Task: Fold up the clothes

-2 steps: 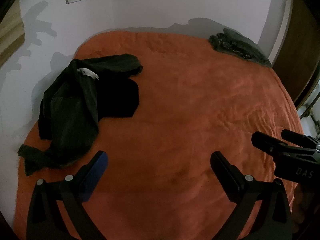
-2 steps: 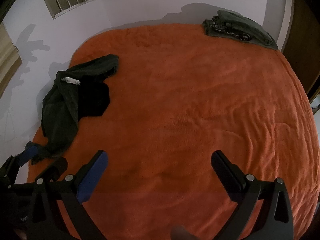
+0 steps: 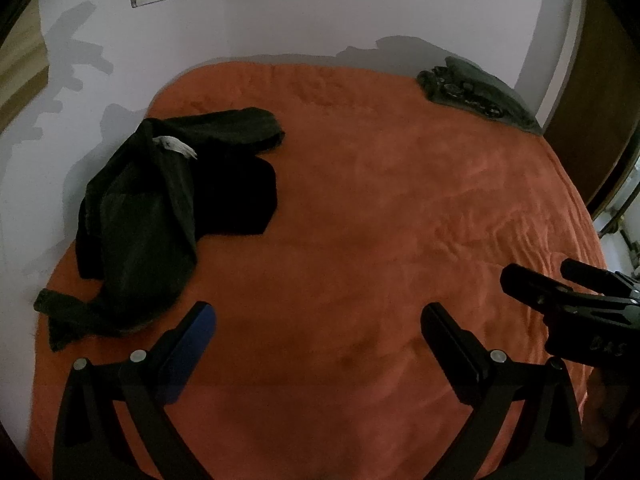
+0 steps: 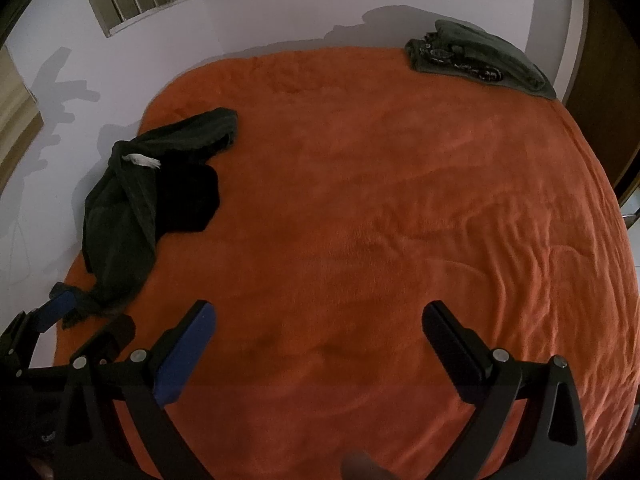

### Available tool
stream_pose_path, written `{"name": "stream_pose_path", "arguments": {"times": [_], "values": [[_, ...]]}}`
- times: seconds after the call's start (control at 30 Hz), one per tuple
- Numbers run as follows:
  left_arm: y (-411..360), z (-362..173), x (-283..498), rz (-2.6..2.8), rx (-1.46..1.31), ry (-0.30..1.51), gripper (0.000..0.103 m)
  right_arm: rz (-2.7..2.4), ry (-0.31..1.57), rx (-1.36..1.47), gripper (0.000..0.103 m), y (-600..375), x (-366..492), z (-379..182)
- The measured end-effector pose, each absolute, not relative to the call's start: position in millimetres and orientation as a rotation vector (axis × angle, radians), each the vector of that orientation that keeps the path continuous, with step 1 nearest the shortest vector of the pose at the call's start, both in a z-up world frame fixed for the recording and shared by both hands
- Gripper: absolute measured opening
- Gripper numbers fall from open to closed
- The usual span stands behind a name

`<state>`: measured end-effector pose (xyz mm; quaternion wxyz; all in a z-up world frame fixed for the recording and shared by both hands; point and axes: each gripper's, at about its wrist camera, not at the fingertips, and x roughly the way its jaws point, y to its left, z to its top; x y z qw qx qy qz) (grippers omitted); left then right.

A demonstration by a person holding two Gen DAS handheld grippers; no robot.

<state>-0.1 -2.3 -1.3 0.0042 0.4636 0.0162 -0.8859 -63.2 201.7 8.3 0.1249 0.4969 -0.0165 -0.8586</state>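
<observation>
At the left of the frame a dark crumpled garment [image 3: 144,220] lies in a heap on the orange bedspread [image 3: 360,220], still unfolded and probably next to be handled; low in the middle the left gripper [image 3: 318,320] hangs above bare cover, jaws spread wide and empty, likely ready to reach for cloth; the right gripper [image 4: 318,320] is equally wide and empty; in the upper right a grey folded garment [image 3: 476,94] sits by the wall, seemingly set aside as finished.
</observation>
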Motion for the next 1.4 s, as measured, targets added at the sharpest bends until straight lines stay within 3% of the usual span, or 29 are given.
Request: {"name": "stream_pose_path", "arguments": {"times": [0.93,1.17,1.4], "values": [[5.9,-1.0,4.2,-2.757,1.466,0.082,0.103,-2.457,-0.078,1.470,0.103,203.3,-62.4,-5.0],[-13.2,-9.4,-0.2,-2.757,1.543,0.195,0.103,-2.489,-0.026,1.443,0.103,206.2,-57.6,-6.3],[-15.8,-5.5,6.0,-2.753,1.482,0.059,0.103,-2.647,0.067,1.383,0.103,207.3,-59.3,11.7]]}}
